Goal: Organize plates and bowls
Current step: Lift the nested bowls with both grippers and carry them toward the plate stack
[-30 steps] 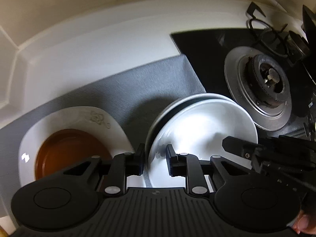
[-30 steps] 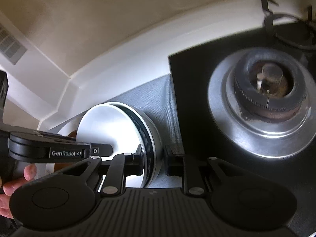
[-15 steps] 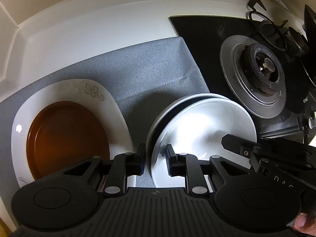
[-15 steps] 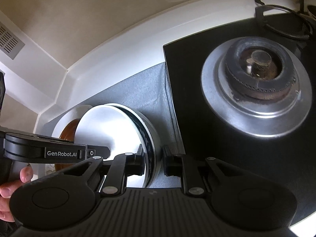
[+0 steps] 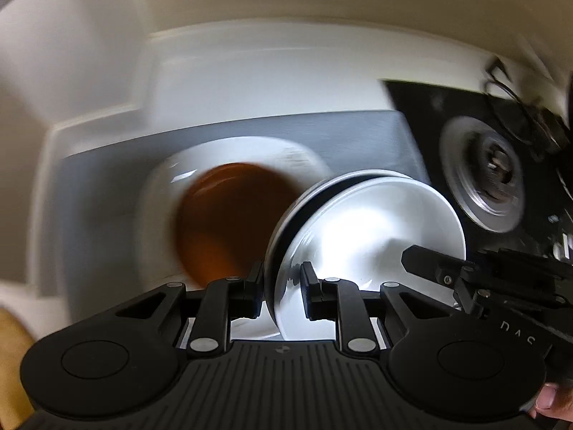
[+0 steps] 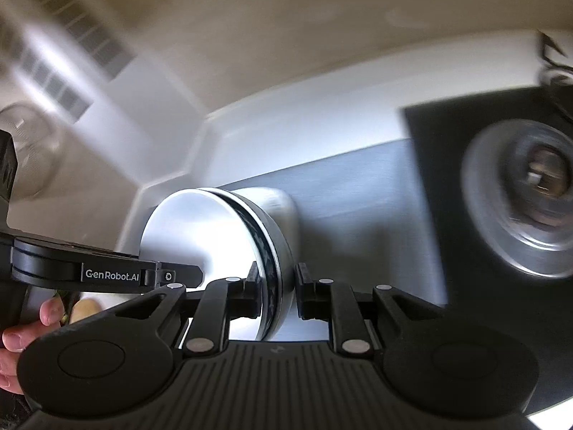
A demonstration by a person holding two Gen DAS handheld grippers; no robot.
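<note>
I hold a stack of steel bowls (image 5: 369, 229) between both grippers, lifted above the grey mat (image 5: 118, 179). My left gripper (image 5: 281, 286) is shut on the near rim of the stack. My right gripper (image 6: 275, 292) is shut on the opposite rim of the steel bowls (image 6: 211, 233). In the left wrist view a brown plate (image 5: 229, 218) lies on a white plate (image 5: 243, 150) on the mat, left of and behind the held bowls. The right gripper's body also shows in the left wrist view (image 5: 494, 276).
A black gas hob (image 5: 447, 114) with a round burner (image 5: 487, 175) lies to the right of the mat; the burner also shows in the right wrist view (image 6: 526, 197). White counter (image 5: 268, 82) and a wall run behind. A vent grille (image 6: 71, 36) is at upper left.
Both grippers have swung left with the bowl stack; the brown and white plates now sit closer to the middle of the left view and the burner has slid to the right. The grips are unchanged.
</note>
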